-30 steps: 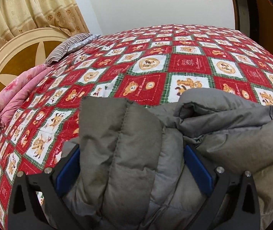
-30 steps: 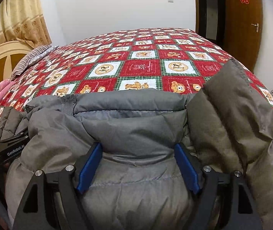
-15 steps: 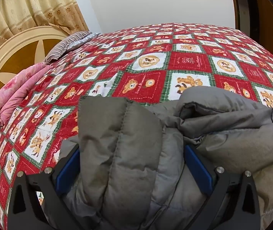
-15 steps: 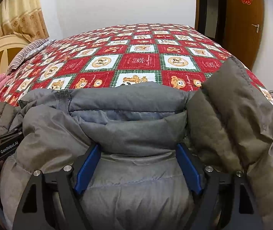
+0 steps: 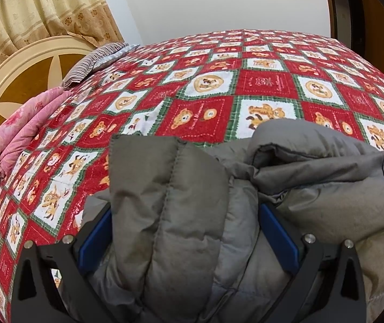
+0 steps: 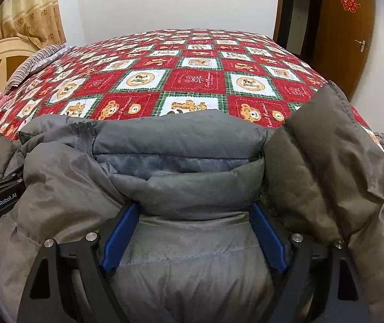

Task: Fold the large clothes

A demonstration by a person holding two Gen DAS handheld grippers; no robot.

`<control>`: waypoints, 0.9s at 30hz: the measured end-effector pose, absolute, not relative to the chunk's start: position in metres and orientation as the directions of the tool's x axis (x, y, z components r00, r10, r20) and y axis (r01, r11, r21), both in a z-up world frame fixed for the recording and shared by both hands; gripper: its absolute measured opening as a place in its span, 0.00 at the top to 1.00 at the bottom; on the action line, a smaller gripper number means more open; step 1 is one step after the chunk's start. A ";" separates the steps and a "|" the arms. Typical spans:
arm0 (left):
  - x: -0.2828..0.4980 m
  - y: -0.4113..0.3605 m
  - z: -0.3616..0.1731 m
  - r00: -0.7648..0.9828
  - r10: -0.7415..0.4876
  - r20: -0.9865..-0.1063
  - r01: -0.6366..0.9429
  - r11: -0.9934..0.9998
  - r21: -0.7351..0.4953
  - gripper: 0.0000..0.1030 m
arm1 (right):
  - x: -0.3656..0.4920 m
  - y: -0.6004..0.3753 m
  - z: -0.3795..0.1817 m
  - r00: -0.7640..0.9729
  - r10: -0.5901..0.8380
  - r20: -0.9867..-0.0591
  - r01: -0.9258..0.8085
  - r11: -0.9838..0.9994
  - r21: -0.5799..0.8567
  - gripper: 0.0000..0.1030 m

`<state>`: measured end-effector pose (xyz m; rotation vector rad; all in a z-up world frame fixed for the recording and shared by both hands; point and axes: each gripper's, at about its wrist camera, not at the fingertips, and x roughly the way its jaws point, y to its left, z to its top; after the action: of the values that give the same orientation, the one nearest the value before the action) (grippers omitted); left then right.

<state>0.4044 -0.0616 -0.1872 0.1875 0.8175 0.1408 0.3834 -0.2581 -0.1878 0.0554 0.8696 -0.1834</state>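
A bulky grey down jacket [image 5: 170, 215] lies bunched on the red patchwork bedspread [image 5: 205, 107], near its front edge. My left gripper [image 5: 185, 210] stands wide, its blue pads [image 5: 95, 231] pressed against a thick quilted fold that fills the gap. In the right wrist view the same jacket [image 6: 192, 188] is folded over itself. My right gripper [image 6: 194, 206] is also wide, and a puffy fold bulges over and between its pads [image 6: 267, 237]. An olive-grey sleeve [image 6: 326, 161] rises at the right. The left gripper's body [image 6: 0, 199] shows at the left edge.
The bedspread [image 6: 197, 78] stretches away to a white wall. A pink quilt [image 5: 22, 134], a striped pillow [image 5: 92, 62] and a round headboard [image 5: 17, 86] lie to the left. A brown door [image 6: 348, 27] stands at the right.
The right wrist view has tipped slightly, and its pads stand a touch wider around the same fold. The left wrist view is almost unchanged.
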 end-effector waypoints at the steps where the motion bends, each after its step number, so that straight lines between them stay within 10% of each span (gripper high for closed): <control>1: 0.405 -0.061 -0.186 0.675 0.195 -0.712 -0.051 0.974 0.219 0.00 | 0.383 -0.257 -0.188 0.629 -0.142 -0.764 0.183 0.983 -0.032 0.18; 13: 0.346 -0.014 -0.139 0.750 0.175 -0.637 -0.074 0.980 0.183 0.00 | 0.369 -0.223 -0.126 0.702 -0.100 -0.706 0.171 0.985 0.030 0.18; 27: 0.369 -0.001 -0.185 0.670 0.089 -0.737 -0.055 0.996 0.070 0.00 | 0.406 -0.195 -0.185 0.610 -0.153 -0.777 0.137 0.987 -0.087 0.13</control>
<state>0.3689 -0.0015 -0.1848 0.0433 0.8324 0.0812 0.4057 -0.1946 -0.1849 -0.0190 0.8987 -0.1673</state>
